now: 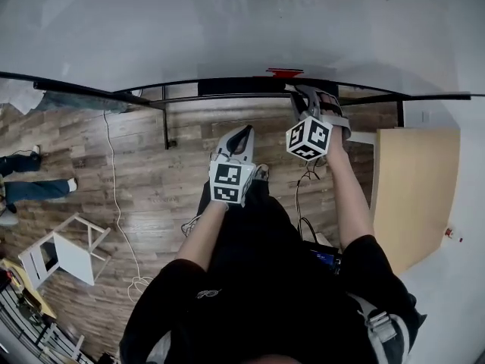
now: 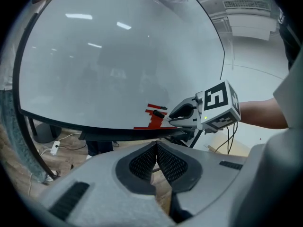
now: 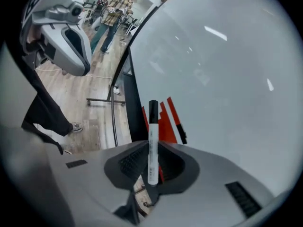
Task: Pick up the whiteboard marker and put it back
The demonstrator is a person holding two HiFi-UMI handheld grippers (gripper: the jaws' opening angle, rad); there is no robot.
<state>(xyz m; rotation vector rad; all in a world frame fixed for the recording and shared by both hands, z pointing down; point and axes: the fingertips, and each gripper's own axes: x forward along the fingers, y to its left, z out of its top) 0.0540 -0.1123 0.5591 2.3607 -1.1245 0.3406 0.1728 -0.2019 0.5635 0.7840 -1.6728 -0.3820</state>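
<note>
White whiteboard marker, black cap, upright

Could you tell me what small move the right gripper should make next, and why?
Probably lower the right gripper toward the black ledge under the whiteboard: its jaws grip the whiteboard marker, held off that ledge, so setting it back remains.

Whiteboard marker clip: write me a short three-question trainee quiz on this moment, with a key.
1. True or false: the left claw grips the whiteboard marker.
2. The marker's cap is: A red, B black, C blue.
3. Fill in: the right claw is shut on the ___.
Key: 1 false, the left claw is shut with nothing in it; 2 B; 3 whiteboard marker.
</note>
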